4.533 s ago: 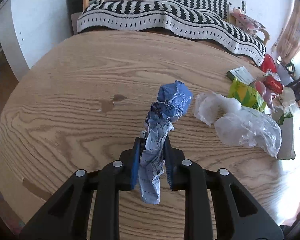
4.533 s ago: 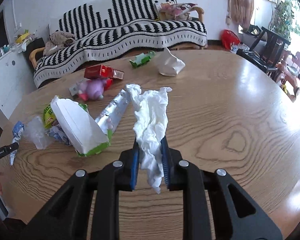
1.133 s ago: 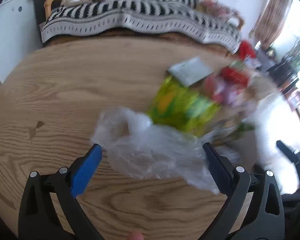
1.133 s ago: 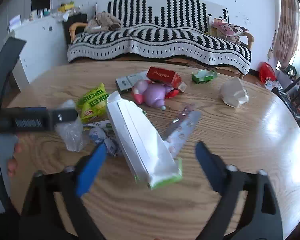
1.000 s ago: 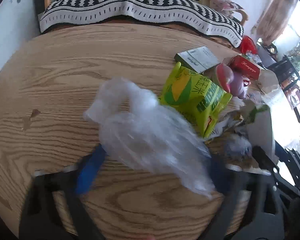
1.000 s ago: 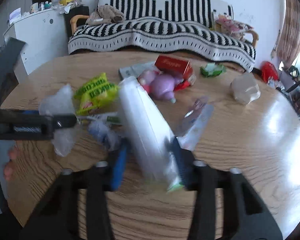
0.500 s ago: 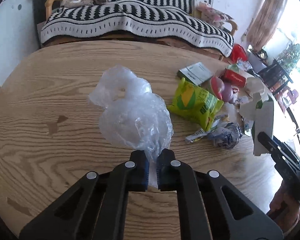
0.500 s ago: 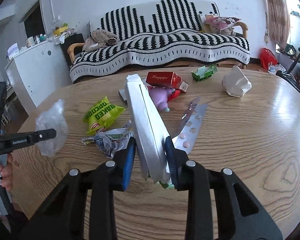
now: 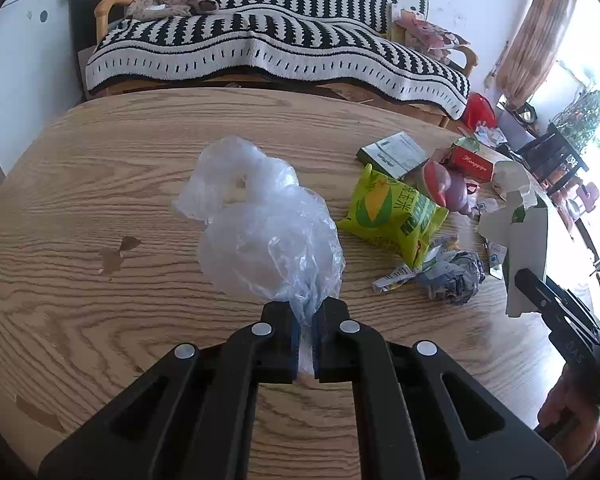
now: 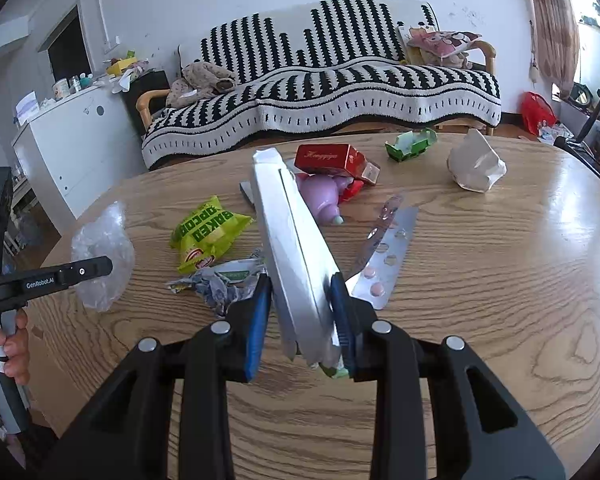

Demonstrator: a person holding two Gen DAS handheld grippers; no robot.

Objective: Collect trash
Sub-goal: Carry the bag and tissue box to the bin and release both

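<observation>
My left gripper (image 9: 305, 332) is shut on a crumpled clear plastic bag (image 9: 260, 228) and holds it above the round wooden table (image 9: 80, 184). The bag also shows in the right wrist view (image 10: 100, 256). My right gripper (image 10: 302, 316) is shut on a flattened white and silver carton (image 10: 292, 244), held tilted above the table. The carton also shows in the left wrist view (image 9: 520, 240).
On the table lie a green snack bag (image 10: 208, 232), crumpled paper (image 10: 216, 284), a pill blister strip (image 10: 384, 256), a pink toy (image 10: 324, 196), a red box (image 10: 332, 160), a green carton piece (image 10: 410, 146) and a white crumpled wad (image 10: 476, 166). A striped sofa (image 10: 340, 92) stands behind.
Earlier I held blue paper and a tissue. Both grippers then opened wide, closed on the plastic bag and the carton, and have lifted them slightly.
</observation>
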